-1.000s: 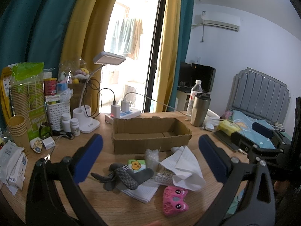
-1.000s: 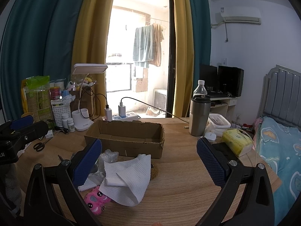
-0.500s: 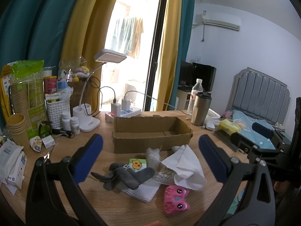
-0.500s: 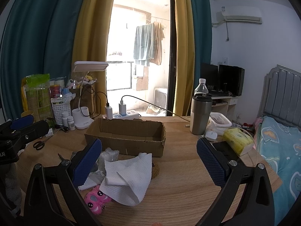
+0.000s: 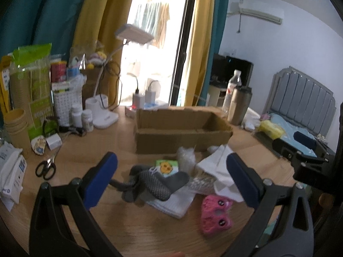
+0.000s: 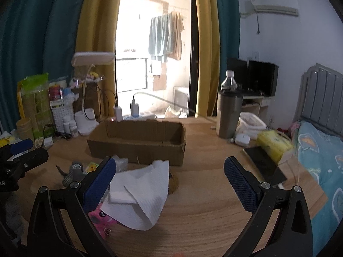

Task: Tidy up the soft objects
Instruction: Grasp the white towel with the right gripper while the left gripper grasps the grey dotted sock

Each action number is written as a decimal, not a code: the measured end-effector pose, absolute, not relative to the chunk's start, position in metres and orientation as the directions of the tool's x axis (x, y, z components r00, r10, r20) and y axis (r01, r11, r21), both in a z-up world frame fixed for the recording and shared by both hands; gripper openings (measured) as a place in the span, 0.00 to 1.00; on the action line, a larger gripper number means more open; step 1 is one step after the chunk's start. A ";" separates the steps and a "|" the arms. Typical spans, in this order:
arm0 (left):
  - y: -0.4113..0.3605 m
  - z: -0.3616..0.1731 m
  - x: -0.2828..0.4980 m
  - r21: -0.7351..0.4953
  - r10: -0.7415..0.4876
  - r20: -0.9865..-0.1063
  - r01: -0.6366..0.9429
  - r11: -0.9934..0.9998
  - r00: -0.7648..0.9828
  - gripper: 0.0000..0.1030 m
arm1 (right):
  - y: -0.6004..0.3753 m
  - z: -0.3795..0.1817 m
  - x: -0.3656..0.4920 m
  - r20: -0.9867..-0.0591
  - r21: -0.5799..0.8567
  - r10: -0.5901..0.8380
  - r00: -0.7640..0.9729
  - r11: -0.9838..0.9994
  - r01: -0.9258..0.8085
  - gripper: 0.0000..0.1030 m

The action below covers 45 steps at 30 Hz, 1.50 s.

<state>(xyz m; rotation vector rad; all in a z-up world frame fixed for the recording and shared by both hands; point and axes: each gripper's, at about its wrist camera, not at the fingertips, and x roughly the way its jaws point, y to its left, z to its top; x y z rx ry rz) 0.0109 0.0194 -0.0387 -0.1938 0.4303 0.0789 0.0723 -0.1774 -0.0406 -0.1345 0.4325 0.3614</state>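
Note:
A pile of soft things lies on the wooden table in front of an empty cardboard box (image 5: 182, 128). In the left wrist view it holds grey socks (image 5: 154, 184), a folded white cloth (image 5: 173, 203), a small green pack with a duck print (image 5: 167, 167), a white tissue (image 5: 220, 171) and a pink plush toy (image 5: 215, 214). My left gripper (image 5: 171, 180) is open, hovering above the socks. My right gripper (image 6: 170, 180) is open over the white tissue (image 6: 145, 190), with the box (image 6: 137, 143) behind it.
Scissors (image 5: 46, 168), paper cups (image 5: 17, 126), pill bottles (image 5: 82, 117) and a desk lamp (image 5: 103, 115) crowd the left. A steel tumbler (image 6: 228, 113), yellow tissue pack (image 6: 274, 145) and phone (image 6: 265, 165) stand right, next to a bed (image 6: 321, 150).
My left gripper has moved forward and down toward the socks, so the pile looks nearer. My right gripper has edged slightly toward the box. Both stay open.

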 end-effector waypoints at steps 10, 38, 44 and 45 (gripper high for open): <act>0.033 -0.067 0.033 -0.181 0.033 -0.506 -0.144 0.973 0.862 1.00 | -0.170 -0.068 0.095 -0.516 -0.018 0.323 0.793 0.922 -0.387 1.00; 0.071 -0.111 0.099 -0.178 0.019 -0.664 -0.183 0.967 0.748 0.92 | -0.120 -0.115 0.149 -0.675 0.023 0.389 0.627 0.861 -0.509 0.85; 0.069 -0.121 0.106 -0.179 -0.011 -0.697 -0.159 0.971 0.717 0.72 | -0.117 -0.121 0.149 -0.694 0.009 0.378 0.613 0.856 -0.518 0.77; 0.068 -0.121 0.105 -0.182 -0.015 -0.698 -0.158 0.971 0.716 0.71 | -0.117 -0.121 0.149 -0.695 0.009 0.378 0.611 0.855 -0.518 0.73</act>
